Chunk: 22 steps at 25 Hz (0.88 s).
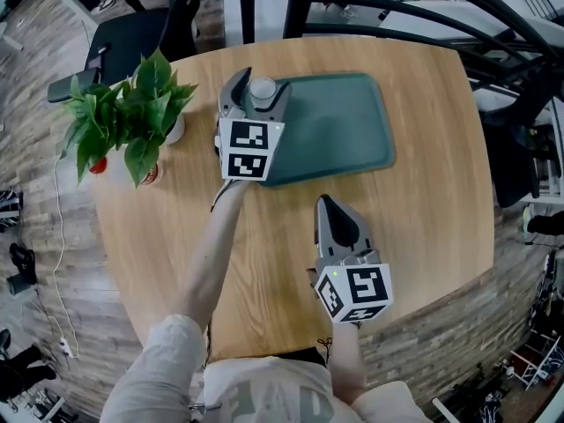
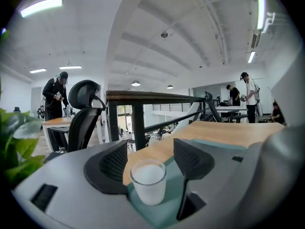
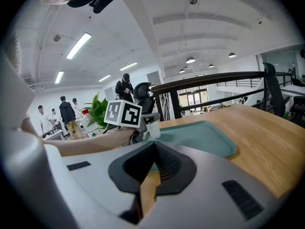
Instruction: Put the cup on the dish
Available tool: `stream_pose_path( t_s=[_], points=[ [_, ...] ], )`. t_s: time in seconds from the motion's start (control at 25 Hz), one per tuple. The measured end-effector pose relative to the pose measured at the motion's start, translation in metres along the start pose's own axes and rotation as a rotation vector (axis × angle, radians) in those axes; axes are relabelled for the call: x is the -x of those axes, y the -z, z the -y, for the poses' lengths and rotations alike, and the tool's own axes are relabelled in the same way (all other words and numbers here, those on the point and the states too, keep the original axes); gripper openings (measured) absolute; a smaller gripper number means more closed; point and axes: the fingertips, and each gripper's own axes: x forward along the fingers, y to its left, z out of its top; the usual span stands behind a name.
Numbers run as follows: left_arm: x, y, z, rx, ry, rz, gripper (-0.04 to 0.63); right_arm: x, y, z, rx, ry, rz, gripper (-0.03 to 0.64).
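Note:
A small frosted white cup (image 1: 263, 89) stands upright on the left end of the teal dish, a flat tray (image 1: 344, 130). My left gripper (image 1: 257, 82) is open, one jaw on each side of the cup. In the left gripper view the cup (image 2: 148, 180) sits on the teal dish (image 2: 164, 211), with a small gap to the right jaw. My right gripper (image 1: 324, 203) is shut and empty, over bare wood in front of the dish. From the right gripper (image 3: 155, 147) view, the cup (image 3: 153, 128) and dish (image 3: 200, 137) lie ahead.
A leafy potted plant (image 1: 128, 117) stands at the round wooden table's (image 1: 423, 201) left edge, close to my left arm. A black office chair (image 1: 132, 33) and dark railings (image 1: 458, 16) lie beyond the far edge. Several people stand in the background.

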Motion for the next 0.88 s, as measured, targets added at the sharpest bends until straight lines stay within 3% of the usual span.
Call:
stream_pose_path(
  t_s=[0.32, 0.56, 0.68, 0.76, 0.88],
  points=[
    [0.089, -0.087, 0.009, -0.032, -0.012, 0.141, 0.287, 0.029, -0.058, -0.027, 0.08, -0.033, 0.125, 0.018],
    [0.186, -0.164, 0.03, -0.034, -0.008, 0.319, 0.281, 0.067, -0.1, -0.052, 0.165, -0.066, 0.229, 0.018],
    [0.231, -0.19, 0.044, -0.031, -0.019, 0.398, 0.197, 0.088, -0.115, -0.061, 0.197, -0.074, 0.275, 0.018],
    [0.259, -0.203, 0.054, 0.023, 0.009, 0.449, 0.102, 0.103, -0.125, -0.069, 0.22, -0.086, 0.306, 0.018],
    [0.299, -0.209, 0.073, 0.085, 0.033, 0.486, 0.022, 0.125, -0.132, -0.079, 0.291, -0.082, 0.334, 0.018]
  ],
)
